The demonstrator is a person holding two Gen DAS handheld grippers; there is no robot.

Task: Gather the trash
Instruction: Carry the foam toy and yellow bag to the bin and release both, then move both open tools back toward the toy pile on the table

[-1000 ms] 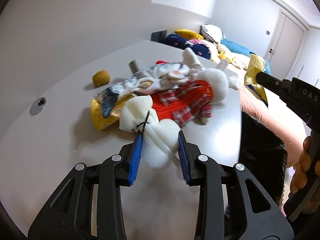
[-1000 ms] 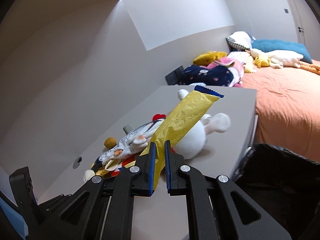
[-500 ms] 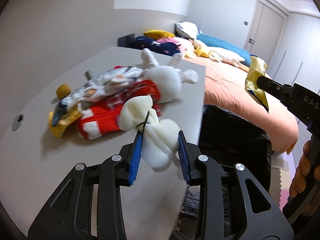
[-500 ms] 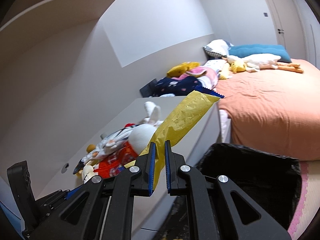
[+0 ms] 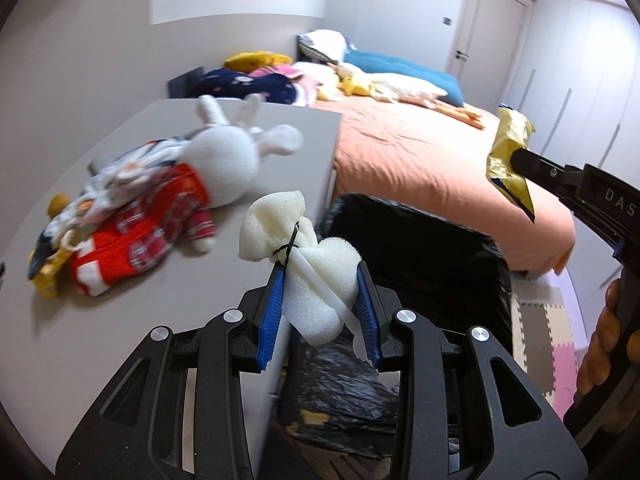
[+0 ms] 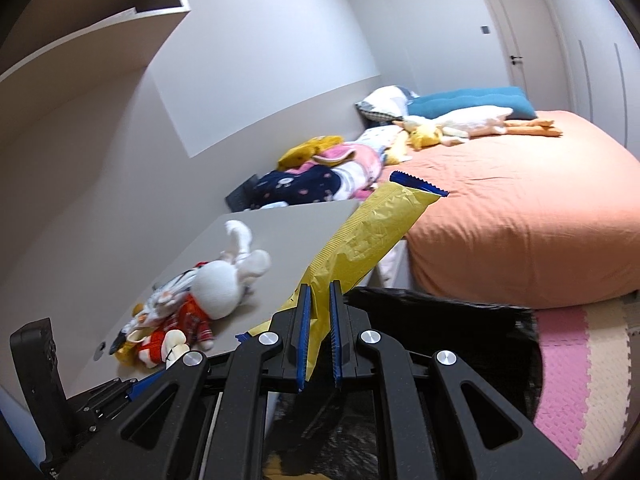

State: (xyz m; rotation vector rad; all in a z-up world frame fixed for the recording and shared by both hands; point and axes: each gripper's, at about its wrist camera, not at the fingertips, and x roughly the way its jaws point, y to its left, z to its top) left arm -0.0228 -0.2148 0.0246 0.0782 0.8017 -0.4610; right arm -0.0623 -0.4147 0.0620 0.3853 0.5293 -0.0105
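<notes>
My left gripper (image 5: 319,280) is shut on a white foam wad (image 5: 308,256) tied with a black band, held at the desk's right edge beside the black-lined trash bin (image 5: 424,248). My right gripper (image 6: 318,300) is shut on a yellow snack wrapper (image 6: 372,236) with a blue torn end, held above the bin (image 6: 440,320). The wrapper and right gripper also show in the left wrist view (image 5: 510,160), up over the bin's far side.
A grey desk (image 5: 120,320) carries a white plush rabbit (image 5: 224,160), red checked clothes (image 5: 136,240) and a yellow item. An orange bed (image 6: 520,208) with pillows and plush toys stands behind the bin. Foam floor mats (image 6: 580,380) lie at the right.
Both grippers have swung right, from over the desk toward the bin. Each keeps its hold: the foam wad in the left, the wrapper in the right.
</notes>
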